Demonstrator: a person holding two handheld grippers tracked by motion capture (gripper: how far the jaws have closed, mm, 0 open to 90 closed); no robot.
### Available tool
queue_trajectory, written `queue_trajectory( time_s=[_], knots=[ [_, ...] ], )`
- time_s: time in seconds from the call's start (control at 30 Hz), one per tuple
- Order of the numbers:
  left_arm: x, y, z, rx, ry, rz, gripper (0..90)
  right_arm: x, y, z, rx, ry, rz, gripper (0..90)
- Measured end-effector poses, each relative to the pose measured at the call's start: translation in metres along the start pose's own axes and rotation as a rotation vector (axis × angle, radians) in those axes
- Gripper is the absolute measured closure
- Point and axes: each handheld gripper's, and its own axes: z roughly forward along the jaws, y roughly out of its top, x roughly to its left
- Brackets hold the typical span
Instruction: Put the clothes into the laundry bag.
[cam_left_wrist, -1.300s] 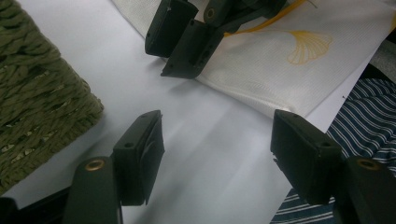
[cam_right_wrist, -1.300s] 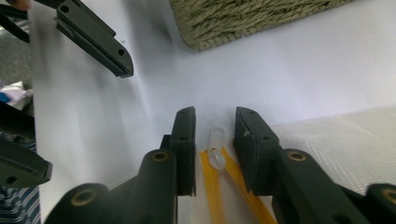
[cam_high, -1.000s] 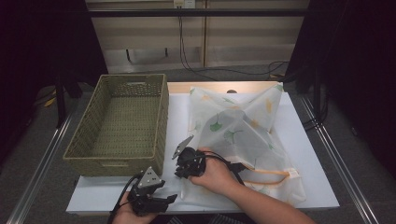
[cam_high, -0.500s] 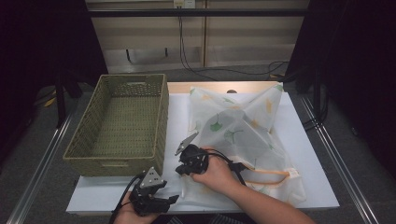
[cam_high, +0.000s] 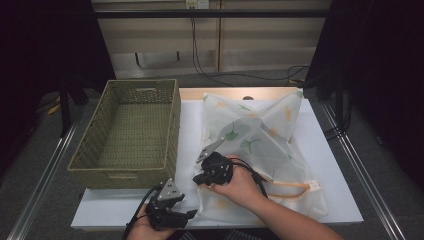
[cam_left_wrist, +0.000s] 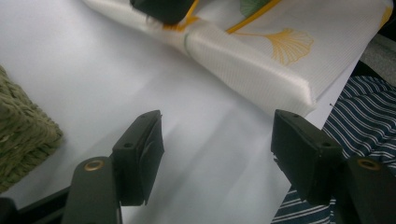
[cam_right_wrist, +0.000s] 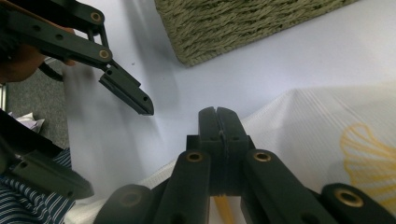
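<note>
Bag (cam_high: 260, 145) lies right of basket (cam_high: 132, 132) on counter (cam_high: 190, 130). Left gripper (cam_left_wrist: 215, 154) view: released, bag at 1 o'clock. Right gripper (cam_right_wrist: 218, 122) view: clenched on bag edge at 6 o'clock; thin mesh could slip free if tugged.

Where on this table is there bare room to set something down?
Free: inside the wicker basket; the white strip between basket and mesh bag; the table's front-left corner. Crowded: front centre, where the left claw and right claw meet the bag.
</note>
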Motion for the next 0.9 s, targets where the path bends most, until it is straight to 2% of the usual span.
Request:
queue_trajectory(
  time_s=[0.07, 0.17, 0.2, 0.3, 0.37, 0.47, 0.57, 0.73, 0.9],
  knots=[
    [0.001, 0.0, 0.001, -0.009, -0.003, 0.007, 34.2, -0.001, -0.003, -0.004, -0.019, 0.004, 0.005, 90.0],
    [0.001, 0.001, 0.0, 0.002, -0.005, 0.007, 34.2, -0.001, -0.006, -0.01, -0.036, 0.007, 0.017, 90.0],
    [0.0, 0.001, 0.001, -0.013, -0.011, -0.001, 34.2, -0.001, -0.008, -0.013, -0.044, 0.0, 0.023, 90.0],
    [-0.002, 0.003, 0.003, -0.031, -0.057, 0.01, 32.6, -0.002, -0.011, -0.016, -0.057, -0.006, 0.039, 90.0],
    [-0.006, 0.006, 0.004, -0.037, -0.073, 0.024, 31.4, -0.002, -0.012, -0.015, -0.061, -0.011, 0.037, 90.0],
    [-0.01, 0.012, 0.003, -0.036, -0.082, 0.021, 29.1, 0.0, -0.011, -0.011, -0.062, -0.011, 0.028, 90.0],
    [-0.008, 0.017, 0.004, -0.059, -0.083, 0.015, 28.4, 0.003, -0.009, -0.007, -0.057, -0.011, 0.03, 90.0],
    [-0.006, 0.024, 0.01, -0.052, -0.061, -0.014, 28.4, 0.005, -0.008, -0.004, -0.069, -0.002, 0.029, 90.0],
    [-0.001, 0.021, 0.018, -0.015, -0.036, -0.033, 31.6, 0.005, -0.008, -0.002, -0.079, 0.012, 0.049, 90.0]
  ],
)
